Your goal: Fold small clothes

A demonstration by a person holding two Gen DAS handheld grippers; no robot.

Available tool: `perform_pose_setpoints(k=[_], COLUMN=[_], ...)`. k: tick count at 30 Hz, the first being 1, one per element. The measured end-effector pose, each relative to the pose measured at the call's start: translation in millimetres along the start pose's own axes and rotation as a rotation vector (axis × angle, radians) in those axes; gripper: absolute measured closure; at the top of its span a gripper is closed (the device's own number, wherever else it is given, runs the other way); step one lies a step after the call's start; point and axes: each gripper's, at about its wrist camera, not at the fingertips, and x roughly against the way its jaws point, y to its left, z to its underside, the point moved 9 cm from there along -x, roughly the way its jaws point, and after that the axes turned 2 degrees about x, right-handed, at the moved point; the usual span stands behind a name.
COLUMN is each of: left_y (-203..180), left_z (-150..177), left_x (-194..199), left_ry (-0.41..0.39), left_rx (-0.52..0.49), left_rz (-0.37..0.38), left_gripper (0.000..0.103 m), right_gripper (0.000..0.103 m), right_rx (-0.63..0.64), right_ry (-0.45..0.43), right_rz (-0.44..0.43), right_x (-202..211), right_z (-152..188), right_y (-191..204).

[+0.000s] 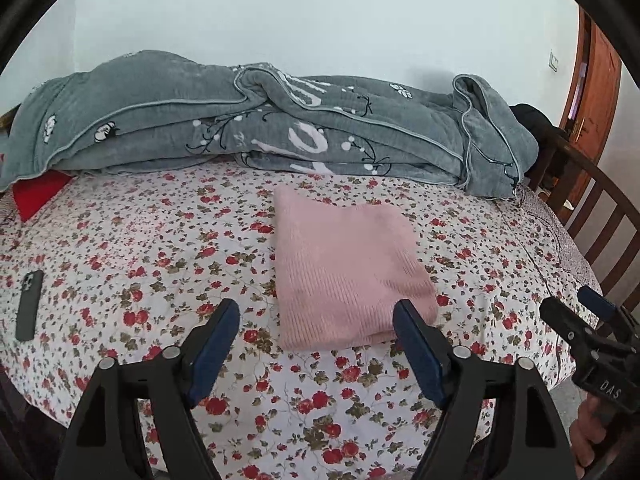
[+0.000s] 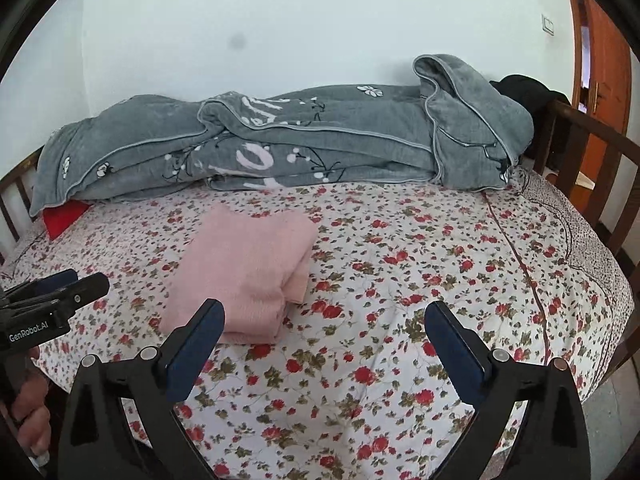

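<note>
Now | floral bedsheet (image 1: 160, 248), folded pink garment (image 1: 344, 272) | pale wall (image 2: 280, 20) | left gripper (image 1: 316, 316), right gripper (image 2: 324, 316) released, empty

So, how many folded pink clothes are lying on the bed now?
1. The pink garment lies folded on the floral sheet, in front of the grey blanket. Others may be hidden under that blanket.

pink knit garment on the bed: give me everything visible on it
The pink knit garment is a pale pink ribbed knit that looks soft and thick. It lies folded into a compact, roughly rectangular stack of several layers; the right wrist view shows the layered edges and a folded band at its near right corner. It rests flat on the floral bedsheet, in front of the grey blanket and apart from it. Neither gripper touches it; only the sheet does.
</note>
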Motion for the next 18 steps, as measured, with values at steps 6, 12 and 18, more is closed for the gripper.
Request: perform_pose_setpoints(k=[6, 12, 18], left_y=[-5.2, -6.9, -6.7], left_z=[-2.1, -1.9, -1.9], left_x=[15.0, 22.0, 21.9], left_ry=[-0.027, -0.033, -0.03], left_rx=[-0.022, -0.018, -0.019], left_rz=[-0.021, -0.022, -0.014], left_gripper=[0.02, 0.02, 0.02], right_gripper=[0.004, 0.004, 0.004], right_rx=[0.006, 0.008, 0.02], right_ry=[0.006, 0.009, 0.009], right_rz=[0.007, 0.02, 0.031], right_x=[10.9, 17.0, 18.9], right_z=[3.4, 5.5, 6.3], right_y=[3.4, 1.4, 2.2])
